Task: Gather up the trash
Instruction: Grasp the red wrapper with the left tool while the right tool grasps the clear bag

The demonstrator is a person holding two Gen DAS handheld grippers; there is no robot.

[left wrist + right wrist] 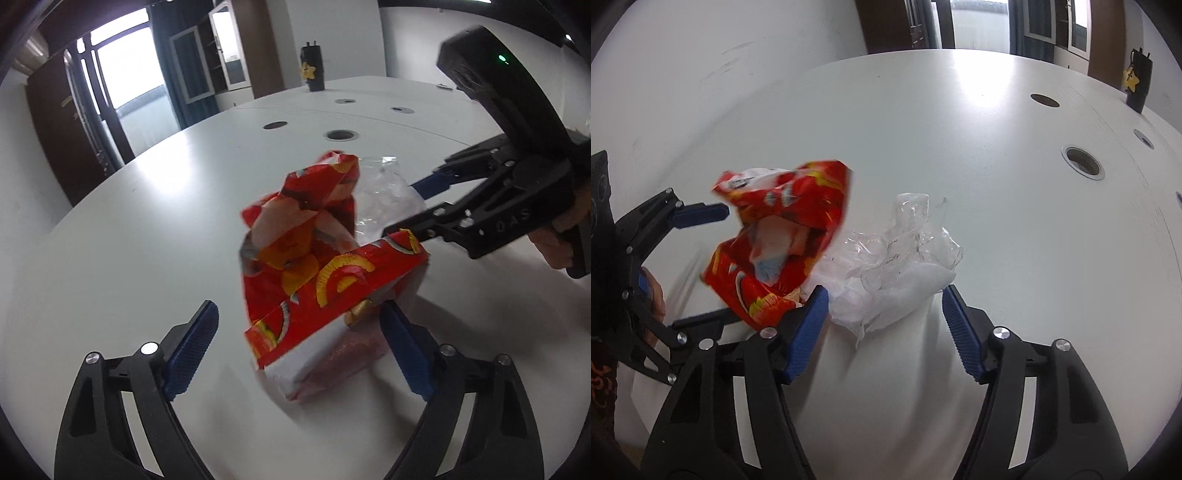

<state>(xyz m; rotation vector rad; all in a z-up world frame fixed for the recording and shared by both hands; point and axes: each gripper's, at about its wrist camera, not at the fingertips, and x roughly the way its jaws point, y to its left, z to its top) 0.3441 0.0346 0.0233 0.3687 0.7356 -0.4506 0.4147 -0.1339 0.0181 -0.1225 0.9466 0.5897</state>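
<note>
Two pieces of trash sit side by side on the white bench (923,110): a crumpled red snack wrapper (314,258) and, touching it, a crushed clear plastic bag (897,266). The wrapper lies between the fingers of the left gripper (301,354), nearer its right pad, which looks to touch the wrapper's lower corner, while the left pad stands apart from it. The plastic bag lies just ahead of the right gripper (882,325), between its blue pads (809,332), whose tips look close to its edges — contact cannot be told. The wrapper is glossy red with yellow arcs and a white inside, folded and torn open; the bag is wrinkled, see-through over a whitish bulk. Both pairs of fingers stand spread, the left wider, neither clamping anything — each has its trash between them.
</note>
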